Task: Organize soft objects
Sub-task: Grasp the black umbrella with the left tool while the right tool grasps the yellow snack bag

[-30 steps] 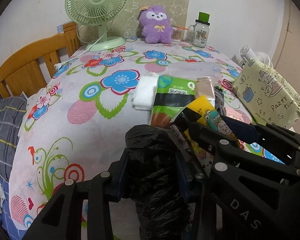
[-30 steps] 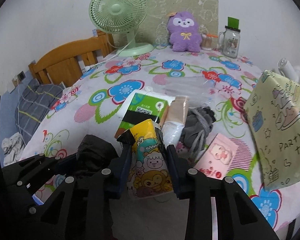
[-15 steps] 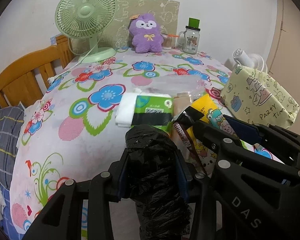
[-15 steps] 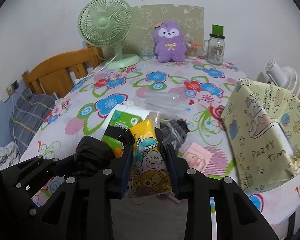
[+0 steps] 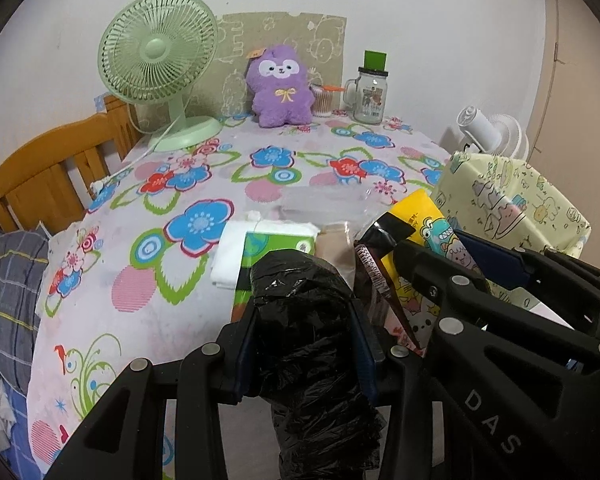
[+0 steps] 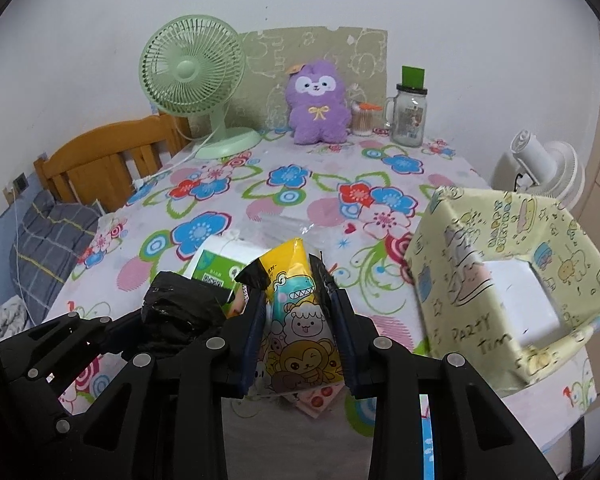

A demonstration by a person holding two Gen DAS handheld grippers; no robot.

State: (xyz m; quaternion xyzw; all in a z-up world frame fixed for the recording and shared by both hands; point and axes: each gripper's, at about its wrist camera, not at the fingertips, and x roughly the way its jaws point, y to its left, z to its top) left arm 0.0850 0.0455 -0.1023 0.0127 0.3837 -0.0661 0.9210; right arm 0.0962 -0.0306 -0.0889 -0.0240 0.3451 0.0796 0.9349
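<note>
My left gripper (image 5: 304, 312) is shut on a roll of black plastic bags (image 5: 312, 344), held above the near edge of the flowered table. My right gripper (image 6: 298, 304) is shut on a yellow cartoon-printed packet (image 6: 300, 320); that packet (image 5: 428, 232) and the right gripper (image 5: 452, 276) also show at the right of the left wrist view. The black roll (image 6: 176, 312) appears at the left of the right wrist view. A green tissue pack (image 5: 268, 248) with a white pad (image 5: 230, 252) beside it lies on the table beyond the grippers. A purple plush toy (image 6: 318, 104) sits at the back.
A yellow-green paper-wrapped box (image 6: 504, 288) with a square opening stands at the right. A green desk fan (image 6: 192, 76), a glass jar (image 6: 410, 116) and a cotton-swab pot (image 6: 362, 120) line the back. A wooden chair (image 5: 40, 176) stands left; a white fan (image 6: 540, 168) right.
Both grippers have risen and drawn back from the table with their loads, so more of the table and the box's opening show. The items under the yellow packet are now hidden.
</note>
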